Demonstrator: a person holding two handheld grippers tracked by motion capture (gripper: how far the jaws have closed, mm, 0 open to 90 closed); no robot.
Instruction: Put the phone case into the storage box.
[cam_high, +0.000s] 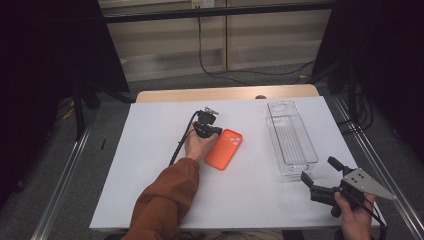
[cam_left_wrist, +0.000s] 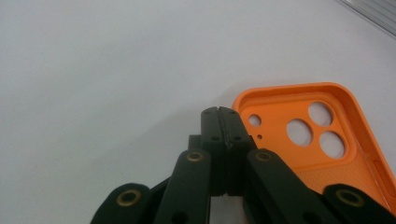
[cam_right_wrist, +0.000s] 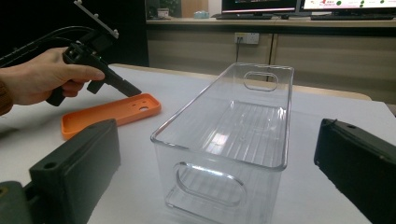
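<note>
The left claw (cam_left_wrist: 221, 112) is shut on nothing, its tip on the worktop (cam_high: 165, 165) just beside the camera-hole end of the orange phone case (cam_left_wrist: 322, 135), which lies hollow side up. The right claw (cam_high: 320, 173) hangs wide open, empty, just short of the near end of the clear bin (cam_right_wrist: 233, 135). To lift the case well, the left claw should probably open first, straddle the raised rim, then pinch it squarely.

We read this as a lab or office: white-covered desk (cam_high: 150, 200) inside metal framing (cam_high: 65, 175), black curtains (cam_high: 45, 45), wall socket (cam_right_wrist: 246, 38), monitors (cam_right_wrist: 259, 5) behind.
</note>
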